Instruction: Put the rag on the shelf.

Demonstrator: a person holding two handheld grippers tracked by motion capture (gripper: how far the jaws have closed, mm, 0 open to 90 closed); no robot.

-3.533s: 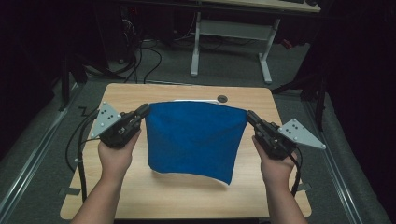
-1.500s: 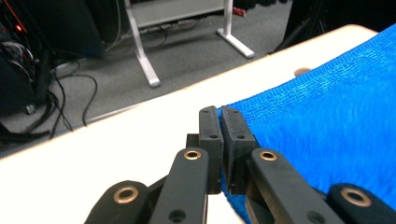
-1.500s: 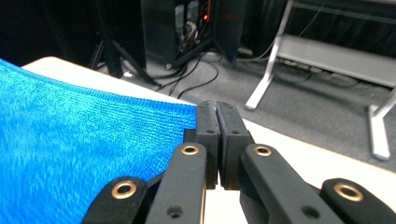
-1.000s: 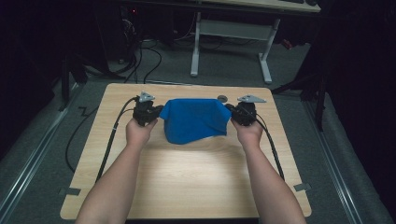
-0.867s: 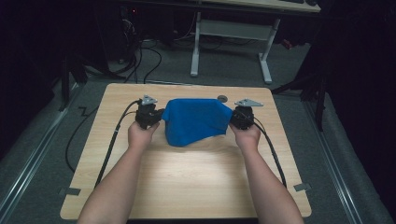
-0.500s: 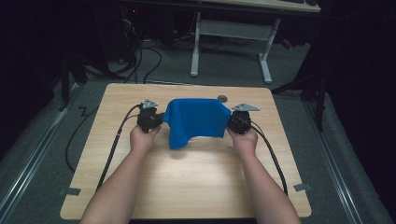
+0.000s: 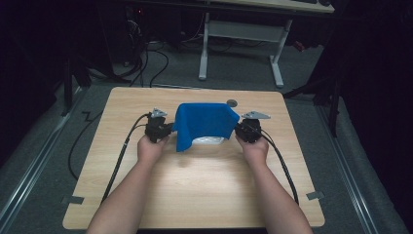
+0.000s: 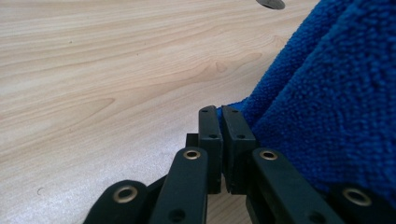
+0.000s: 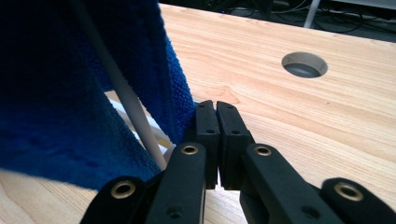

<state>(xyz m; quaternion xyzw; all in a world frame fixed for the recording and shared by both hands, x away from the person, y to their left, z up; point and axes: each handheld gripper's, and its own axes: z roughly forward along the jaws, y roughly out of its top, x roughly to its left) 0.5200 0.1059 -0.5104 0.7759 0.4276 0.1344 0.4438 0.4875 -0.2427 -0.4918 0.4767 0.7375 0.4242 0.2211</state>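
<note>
Overhead, the high view showed a blue towel [image 7: 203,124] held up between the two grippers over the far half of the wooden table [image 7: 195,190], sagging in the middle with a strip of white edging beneath it. The left gripper [image 7: 164,129] met the towel's left edge and the right gripper [image 7: 239,130] its right edge, though from up there the jaws themselves were too small to read. The left gripper view filled that gap: the left gripper [image 8: 220,112] had its jaws pressed together, with the towel [image 8: 327,102] bunched against their right side. The right gripper view showed the right gripper [image 9: 211,106] likewise squeezed closed against the towel [image 9: 70,84], a white hem line [image 9: 123,98] running down the cloth, and a round hole [image 9: 304,64] in the tabletop beyond.
</note>
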